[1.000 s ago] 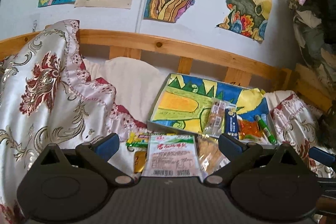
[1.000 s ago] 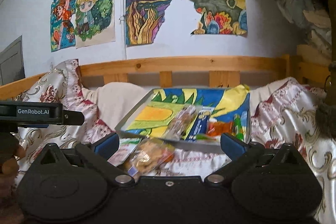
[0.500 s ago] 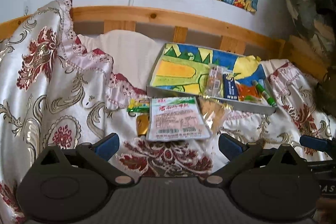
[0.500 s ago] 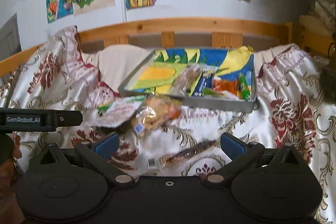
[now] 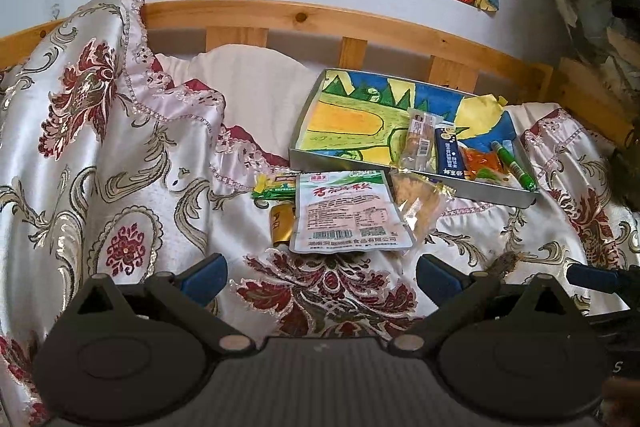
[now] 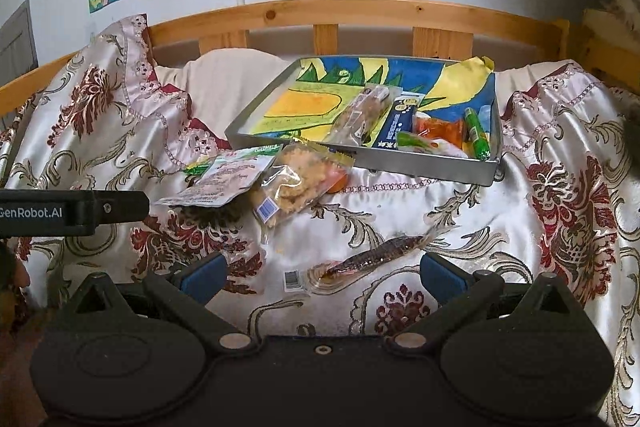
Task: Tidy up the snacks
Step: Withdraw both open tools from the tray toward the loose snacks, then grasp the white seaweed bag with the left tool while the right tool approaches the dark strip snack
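A metal tray (image 5: 496,194) (image 6: 424,169) lined with a coloured drawing lies on the bed and holds several snack packs. In front of it lie a white and pink pack (image 5: 346,213) (image 6: 224,183), a clear pack of crackers (image 5: 418,203) (image 6: 298,183), a green pack (image 5: 276,189) and a small gold pack (image 5: 282,223). A long dark fish snack (image 6: 372,257) (image 5: 506,262) lies nearer. My left gripper (image 5: 322,277) is open and empty, just short of the white pack. My right gripper (image 6: 322,277) is open and empty, just short of the fish snack.
A patterned satin bedspread (image 5: 120,167) (image 6: 560,187) covers the bed, bunched high at the left. A wooden rail (image 5: 360,27) (image 6: 360,13) runs behind, under a wall with drawings. The left gripper's body (image 6: 68,213) shows at the left of the right wrist view.
Both grippers have pulled back and tilted down, so more bedspread shows in front of the packs. The fish snack has come into view. Both stay open.
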